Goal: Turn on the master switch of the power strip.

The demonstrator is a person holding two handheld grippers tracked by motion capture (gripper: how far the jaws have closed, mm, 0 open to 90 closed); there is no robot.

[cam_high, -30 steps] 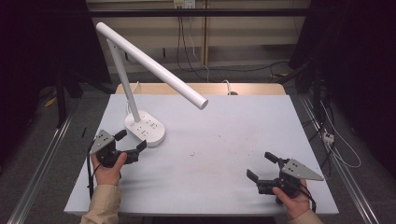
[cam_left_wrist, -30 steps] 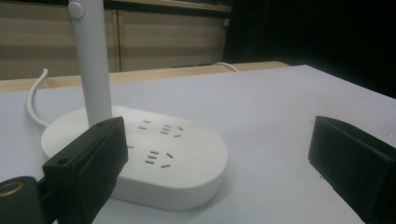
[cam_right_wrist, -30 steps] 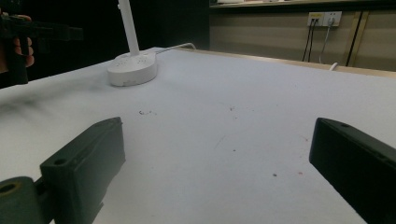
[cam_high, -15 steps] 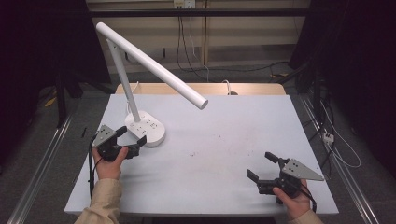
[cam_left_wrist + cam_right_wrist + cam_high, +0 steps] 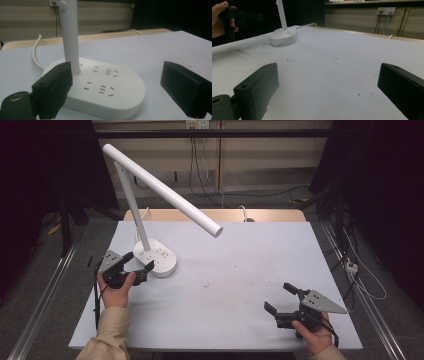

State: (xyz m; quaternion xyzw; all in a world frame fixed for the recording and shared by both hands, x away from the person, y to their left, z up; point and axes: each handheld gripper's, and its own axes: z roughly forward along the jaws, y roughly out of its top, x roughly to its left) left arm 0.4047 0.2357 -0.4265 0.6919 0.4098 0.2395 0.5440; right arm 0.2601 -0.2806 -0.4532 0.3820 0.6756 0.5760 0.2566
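The landmark is the white desk lamp [image 5: 155, 257], which stands on the left half of the pale worktop [image 5: 240, 270], toward its far side.

Just left of the lamp's oval base, on its near side, the left tool [image 5: 139, 261] is held by the person's left hand [image 5: 116, 287], a tan sleeve [image 5: 107, 335] running back to the bottom edge. Its jaws are spread wide with nothing between them. In the left gripper view the two black jaws flank the base [image 5: 100, 87]: one jaw sits in front of the base's left edge near the upright post [image 5: 71, 37], the other is off the base's right end, over bare worktop. Whether either jaw touches the base cannot be told. The base top carries several groups of socket slots, and a white cord [image 5: 37, 55] curls away behind it.

From the base the post rises and a long white bar [image 5: 165, 192] slants down to the right, ending over the worktop's middle.

Well to the right of the lamp and nearer the person, the right tool [image 5: 282, 300] is held by the right hand [image 5: 314, 335] close to the worktop's near edge. Its jaws too are wide apart and hold nothing. In the right gripper view they frame bare, lightly speckled worktop, with the lamp's base [image 5: 283, 37] far off at upper left.
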